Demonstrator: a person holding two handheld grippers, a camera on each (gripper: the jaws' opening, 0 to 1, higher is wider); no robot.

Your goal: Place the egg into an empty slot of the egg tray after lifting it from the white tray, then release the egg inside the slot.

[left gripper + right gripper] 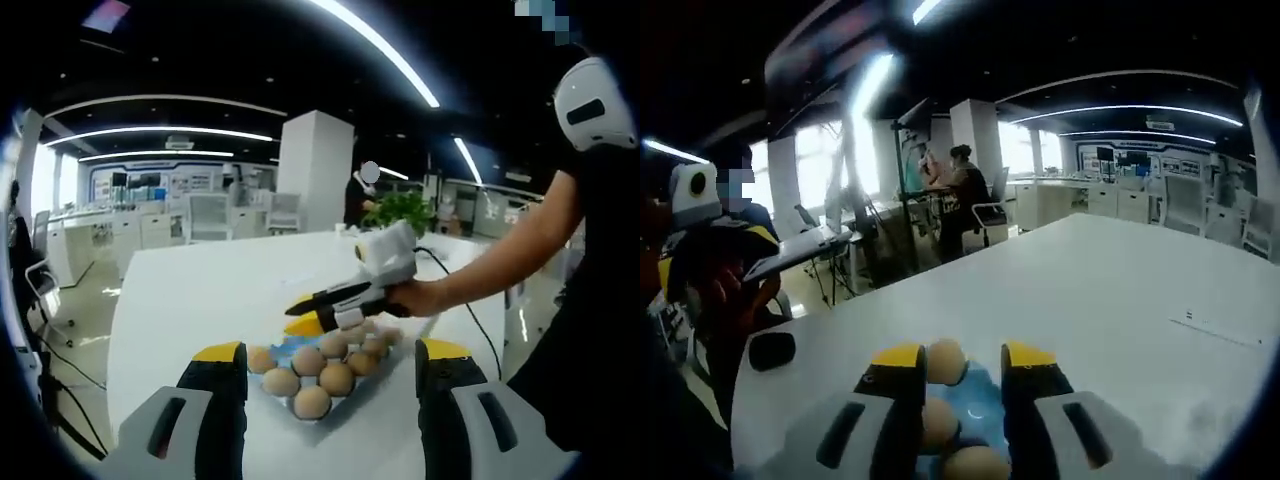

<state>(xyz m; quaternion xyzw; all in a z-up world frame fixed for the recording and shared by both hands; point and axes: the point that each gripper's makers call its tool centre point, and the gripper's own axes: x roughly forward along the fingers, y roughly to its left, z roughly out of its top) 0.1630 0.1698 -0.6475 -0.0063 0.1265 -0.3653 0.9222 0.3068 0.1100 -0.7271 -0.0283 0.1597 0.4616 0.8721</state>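
Over the tray: the right gripper hangs above the light-blue moulded egg tray, jaws narrowly parted, nothing gripped between them.
Left gripper: spread wide and unloaded, at the near side of the tray.
Eggs: brown oval eggs fill most slots; one egg lies just beyond the right jaw tips.
White tray: I cannot tell where it is.
Risk: descending jaws could knock or crack seated eggs, since slots sit close together.
Room: the broad white table is bare far and right; its left edge is near.
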